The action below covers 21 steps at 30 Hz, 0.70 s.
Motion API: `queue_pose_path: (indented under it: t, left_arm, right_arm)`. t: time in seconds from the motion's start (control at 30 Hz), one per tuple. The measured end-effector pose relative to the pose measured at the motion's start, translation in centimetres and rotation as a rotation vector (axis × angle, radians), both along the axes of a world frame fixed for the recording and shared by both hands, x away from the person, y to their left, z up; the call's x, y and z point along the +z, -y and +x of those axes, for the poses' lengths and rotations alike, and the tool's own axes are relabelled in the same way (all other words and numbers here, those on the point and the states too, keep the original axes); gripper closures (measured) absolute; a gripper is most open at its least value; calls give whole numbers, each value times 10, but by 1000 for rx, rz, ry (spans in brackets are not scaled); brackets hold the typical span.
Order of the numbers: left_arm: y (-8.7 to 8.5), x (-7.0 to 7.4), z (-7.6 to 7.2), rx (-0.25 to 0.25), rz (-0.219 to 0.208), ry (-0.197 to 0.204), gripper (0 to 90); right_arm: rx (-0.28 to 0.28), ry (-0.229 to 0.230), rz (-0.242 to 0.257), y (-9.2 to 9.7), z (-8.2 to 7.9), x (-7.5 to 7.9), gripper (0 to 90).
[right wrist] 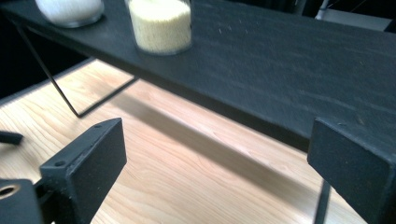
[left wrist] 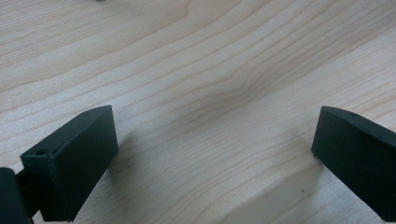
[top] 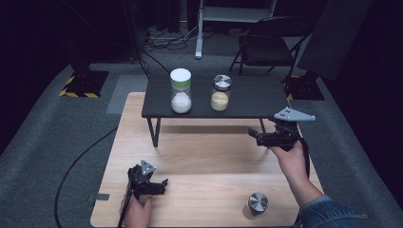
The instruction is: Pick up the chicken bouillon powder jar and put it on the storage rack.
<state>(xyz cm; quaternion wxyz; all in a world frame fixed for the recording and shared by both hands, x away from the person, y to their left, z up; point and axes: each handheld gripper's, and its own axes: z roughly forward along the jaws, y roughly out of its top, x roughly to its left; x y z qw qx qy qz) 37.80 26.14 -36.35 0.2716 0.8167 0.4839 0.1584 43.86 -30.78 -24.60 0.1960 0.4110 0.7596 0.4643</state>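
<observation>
Two jars, a white-lidded jar (top: 181, 90) and a metal-lidded jar (top: 221, 92), already stand on the black shelf (top: 252, 97) ahead of the empty, wide-open right gripper (top: 257, 136); a third metal-lidded jar (top: 258, 203) waits behind it, near the idle, open left gripper (top: 159, 185).

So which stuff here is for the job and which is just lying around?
For the job:
- right tool, open, beside the black shelf
- jar of yellow grains on that shelf
- jar of white powder next to it

Just lying about:
- small metal-lidded jar near the wooden table's front edge
- chair behind
</observation>
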Motion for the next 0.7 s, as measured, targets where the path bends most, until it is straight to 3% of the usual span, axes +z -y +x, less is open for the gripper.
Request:
queue_pose_path:
  t: [0.7]
  left_arm:
    - [-2, 0, -2, -26, -3, -1, 3]
  right_arm:
    - [-21, 0, -42, 37, -34, -40, 40]
